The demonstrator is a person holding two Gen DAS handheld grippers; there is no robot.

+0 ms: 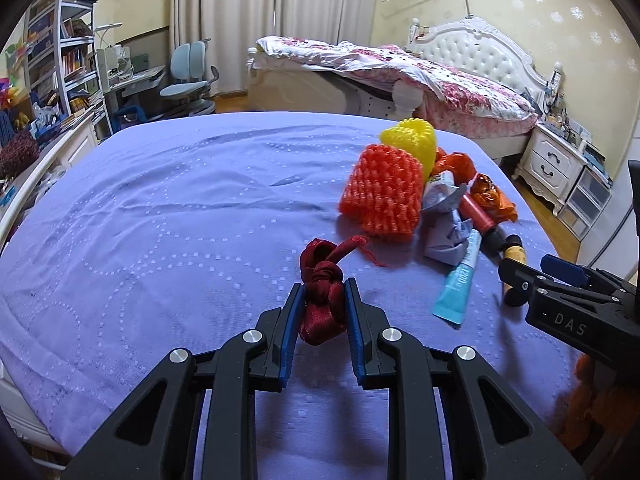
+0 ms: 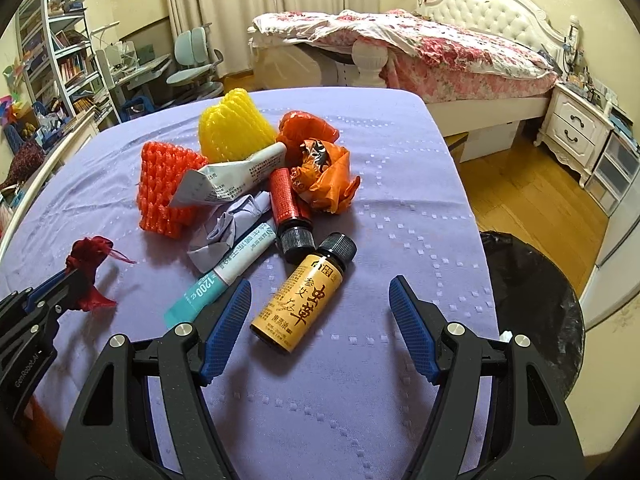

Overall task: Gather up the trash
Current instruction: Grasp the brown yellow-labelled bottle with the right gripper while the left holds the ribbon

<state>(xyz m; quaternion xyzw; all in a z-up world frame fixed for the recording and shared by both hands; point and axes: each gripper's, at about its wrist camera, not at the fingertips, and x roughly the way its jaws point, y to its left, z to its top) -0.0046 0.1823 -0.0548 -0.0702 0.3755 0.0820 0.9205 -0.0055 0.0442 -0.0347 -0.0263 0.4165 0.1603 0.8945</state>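
Note:
My left gripper (image 1: 323, 288) is shut on a knotted dark red ribbon (image 1: 322, 300) just above the purple tablecloth (image 1: 160, 220); the ribbon also shows in the right wrist view (image 2: 86, 270). My right gripper (image 2: 318, 292) is open, its jaws on either side of an orange-labelled bottle (image 2: 306, 292) lying on the cloth. Behind lies a trash pile: an orange foam net (image 2: 166, 192), a yellow foam net (image 2: 234, 126), a teal tube (image 2: 220, 276), crumpled purple paper (image 2: 228, 232), a red bottle (image 2: 288, 208) and an orange wrapper (image 2: 324, 176).
A black-lined trash bin (image 2: 536, 300) stands on the floor at the table's right edge. A bed (image 2: 440, 52), a nightstand (image 2: 572, 128), a desk chair (image 2: 196, 64) and bookshelves (image 2: 60, 48) lie beyond the table.

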